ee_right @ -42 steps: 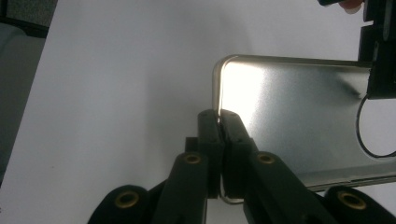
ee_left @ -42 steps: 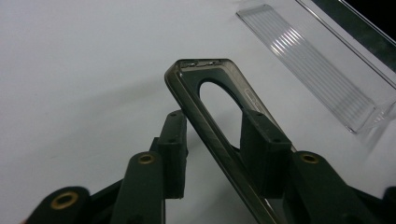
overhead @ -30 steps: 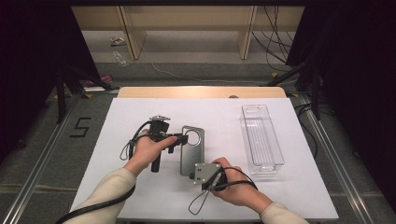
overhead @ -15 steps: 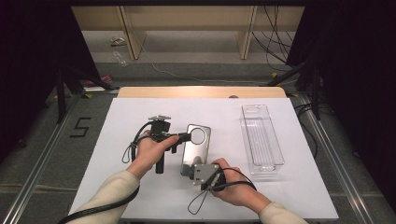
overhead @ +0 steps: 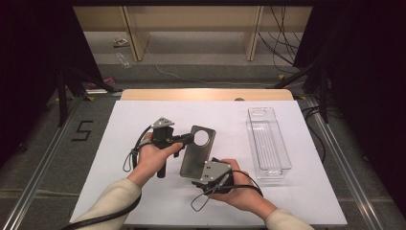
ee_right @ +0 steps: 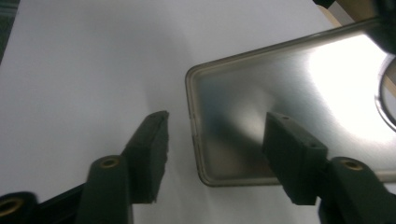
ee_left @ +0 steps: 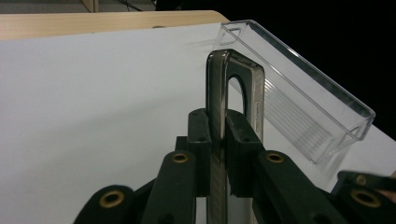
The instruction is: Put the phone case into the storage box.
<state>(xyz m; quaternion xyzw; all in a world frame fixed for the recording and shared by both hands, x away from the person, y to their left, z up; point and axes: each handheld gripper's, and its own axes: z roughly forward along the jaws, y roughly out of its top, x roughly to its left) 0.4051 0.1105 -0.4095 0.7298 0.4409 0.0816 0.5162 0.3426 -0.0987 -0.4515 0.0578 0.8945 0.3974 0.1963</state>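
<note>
The white desk (overhead: 143,115) carries a clear tray (overhead: 268,143); left of it, a phone case (overhead: 197,155) is held clamped in the left gripper (overhead: 187,139). The right gripper (ee_right: 212,140) has just been opened, jaws astride the case's corner, untouching; a handover to the left is judged complete.

Floor marking (overhead: 83,130): the digit "5", dark strokes on the grey floor, left of the white table (overhead: 143,110).
Other readable text, labels or brands: none legible.
</note>
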